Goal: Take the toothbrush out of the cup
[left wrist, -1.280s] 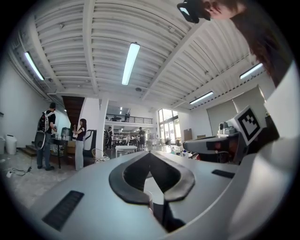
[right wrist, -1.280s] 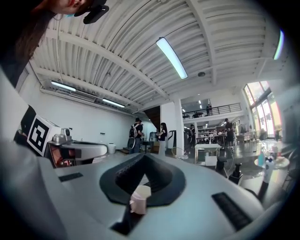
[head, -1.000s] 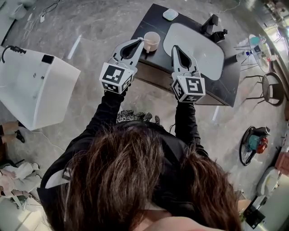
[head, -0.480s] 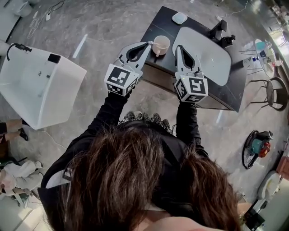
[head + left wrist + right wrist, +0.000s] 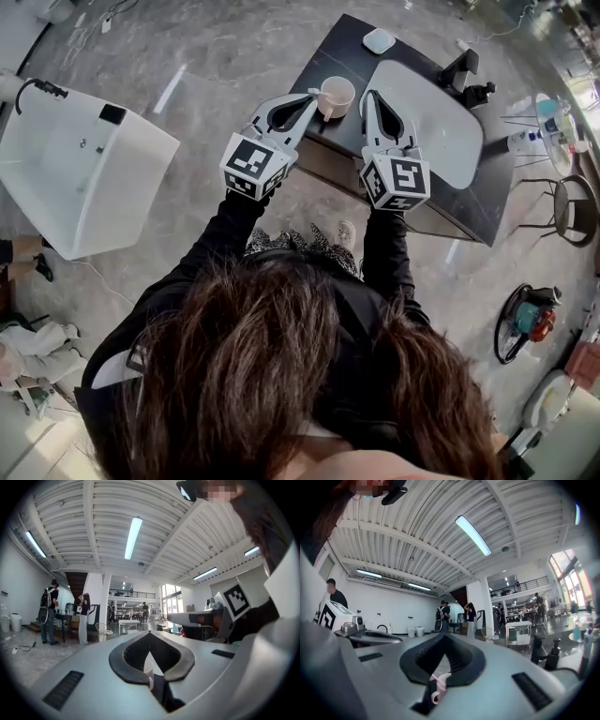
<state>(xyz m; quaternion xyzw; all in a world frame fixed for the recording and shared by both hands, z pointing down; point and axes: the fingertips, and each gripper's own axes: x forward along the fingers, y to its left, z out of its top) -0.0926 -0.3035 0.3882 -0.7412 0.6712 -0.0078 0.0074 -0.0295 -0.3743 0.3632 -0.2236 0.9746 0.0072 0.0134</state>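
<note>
Desk (image 5: 342, 47): dark top. The cup stands near its front left edge, just beside a pale oval mat (image 5: 431, 131).
Left claw (image 5: 307, 97): closed and empty, pointing level, with its tip at the cup's left side.
Right claw (image 5: 368, 94): closed, pointing level, with its tip just right of the cup at the mat's edge.
Cup (image 5: 336, 94): pale pink, upright, between the two claw tips.
Toothbrush: presumably still in the cup, though the head view does not show it plainly. A pink and white curl (image 5: 436, 686) shows low in the right claw's gap. It may be the brush or the cup's handle; I cannot tell which.
Step in hand: closing in on the cup; nothing is gripped yet.
Doing it well: open the right claw before it reaches the rim, and bring it in from above, since a level approach meets the cup wall. Pinch the brush handle. Steady the cup with the left claw, then lift straight up until the brush clears the rim.
Risk: a sideways nudge could push the cup off the desk edge.
</note>
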